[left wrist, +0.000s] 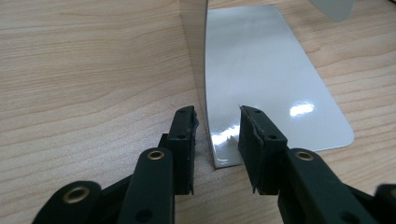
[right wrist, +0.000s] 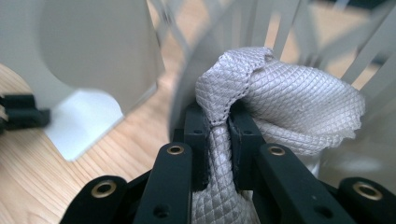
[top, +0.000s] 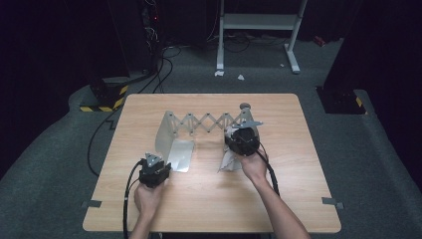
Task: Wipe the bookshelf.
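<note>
A metal scissor-arm bracket [top: 209,122] lies across the table's middle, its bent base plate [top: 181,154] at the left end. My left gripper [top: 165,163] sits at that plate's near corner. In the left gripper view its jaws [left wrist: 217,116] stand open astride the fold, one beside the upright wall [left wrist: 194,42], one over the flat shiny part [left wrist: 271,84], with gaps showing. My right gripper [top: 242,133] is at the lattice's right end, shut on a grey-white woven cloth [right wrist: 299,107]. The cloth bulges past the pads against the blurred bars [right wrist: 280,28]; its tail [top: 229,162] hangs toward the hand.
The wooden table [top: 209,199] has bare room along its near side and right edge. A round knob [top: 245,106] sits at the lattice's far right end. Beyond the table are cables and a white frame's legs [top: 219,55] on the floor.
</note>
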Demonstrator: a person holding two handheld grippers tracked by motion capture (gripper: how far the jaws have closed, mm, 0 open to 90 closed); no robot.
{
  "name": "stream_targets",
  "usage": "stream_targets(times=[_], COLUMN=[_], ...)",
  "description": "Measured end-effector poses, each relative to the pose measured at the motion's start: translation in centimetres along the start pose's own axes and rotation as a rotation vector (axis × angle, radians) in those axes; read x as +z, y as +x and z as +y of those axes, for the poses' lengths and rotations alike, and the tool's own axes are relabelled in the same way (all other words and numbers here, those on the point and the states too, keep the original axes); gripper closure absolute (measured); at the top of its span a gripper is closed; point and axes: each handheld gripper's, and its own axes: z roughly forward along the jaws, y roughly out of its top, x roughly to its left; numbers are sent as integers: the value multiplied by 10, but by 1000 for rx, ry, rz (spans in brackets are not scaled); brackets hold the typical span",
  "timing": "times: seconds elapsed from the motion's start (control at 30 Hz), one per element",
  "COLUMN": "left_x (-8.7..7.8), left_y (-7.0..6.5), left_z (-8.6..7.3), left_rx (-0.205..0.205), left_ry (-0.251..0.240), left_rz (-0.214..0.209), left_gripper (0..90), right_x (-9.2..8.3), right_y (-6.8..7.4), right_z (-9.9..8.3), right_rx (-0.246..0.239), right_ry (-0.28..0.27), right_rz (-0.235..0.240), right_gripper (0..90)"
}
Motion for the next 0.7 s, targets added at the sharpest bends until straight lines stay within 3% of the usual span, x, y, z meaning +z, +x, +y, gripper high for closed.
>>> stream_targets(times=[0.1,0.27,0.4,0.63,0.7], left_x=[0,0,0,0,0], left_y=[0,0,0,1,1], left_z=[0,0,0,0,0], left_rx=[11,8,8,8,-12], left_ry=[0,0,1,0,-4], left_rz=[-2,-9,-12,-17,-20], left_gripper=[664,671,672,676,691], right_x=[-14,-14,1,46,52], right_y=[3,3,3,2,2], right_z=[14,18,7,-28,-31], right_rx=[-34,-27,-16,3,-1], right_ry=[-34,-31,1,147,174], right_rz=[-6,8,13,7,-2], right_gripper=[808,808,808,807,807])
